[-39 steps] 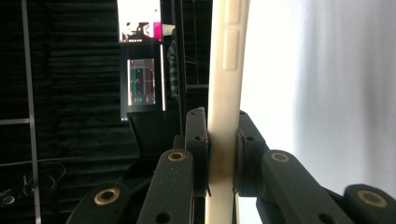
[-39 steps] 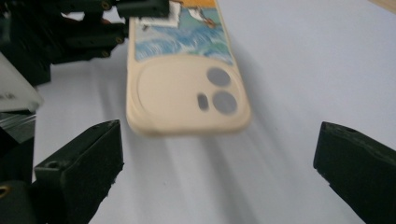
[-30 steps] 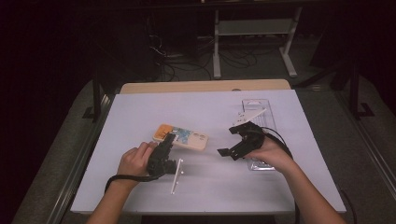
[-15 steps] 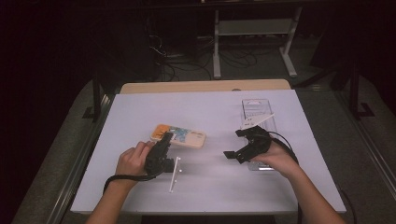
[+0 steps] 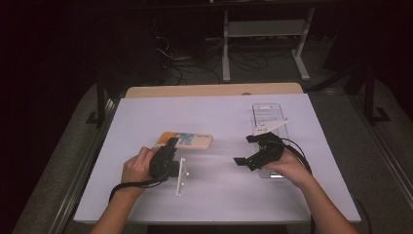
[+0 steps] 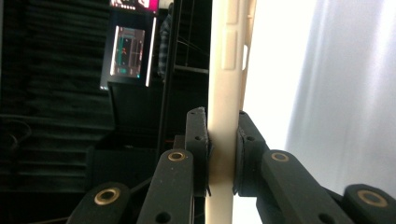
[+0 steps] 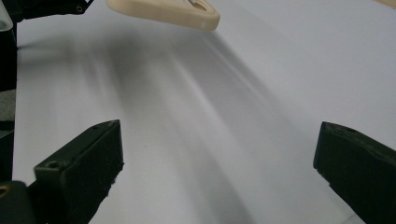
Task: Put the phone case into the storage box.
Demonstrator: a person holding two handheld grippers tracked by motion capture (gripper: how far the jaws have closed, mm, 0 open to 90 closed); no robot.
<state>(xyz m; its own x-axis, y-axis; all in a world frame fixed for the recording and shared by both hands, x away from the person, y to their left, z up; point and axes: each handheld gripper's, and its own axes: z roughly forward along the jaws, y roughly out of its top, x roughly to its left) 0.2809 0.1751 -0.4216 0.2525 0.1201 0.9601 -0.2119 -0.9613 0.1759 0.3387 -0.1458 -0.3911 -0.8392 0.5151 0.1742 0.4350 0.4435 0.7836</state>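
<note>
A cream phone case (image 5: 187, 141) with an orange and blue print lies flat on the white table (image 5: 214, 112), left of centre. My left gripper (image 5: 170, 146) is shut on its near left end. In the left gripper view both pads (image 6: 198, 144) pinch the cream case edge (image 6: 226, 93), with the left gripper (image 6: 223, 149) centred on it. My right gripper (image 5: 246, 150) hovers right of centre, jaws wide open and pointing left toward the case. In the right gripper view the right gripper (image 7: 219, 154) has bare table between its jaws, and the case (image 7: 168, 10) lies farther off.
A clear plastic tray (image 5: 267, 113) lies at the right, with a white wedge-shaped piece (image 5: 271, 127) across it; the right hand rests over its near end. A thin whitish strip (image 5: 181, 176) lies just right of the left hand. The table's wooden far edge (image 5: 214, 90) borders dark floor.
The right gripper has edged slightly right and toward the near side, still open. The left gripper and the case have stayed put.
</note>
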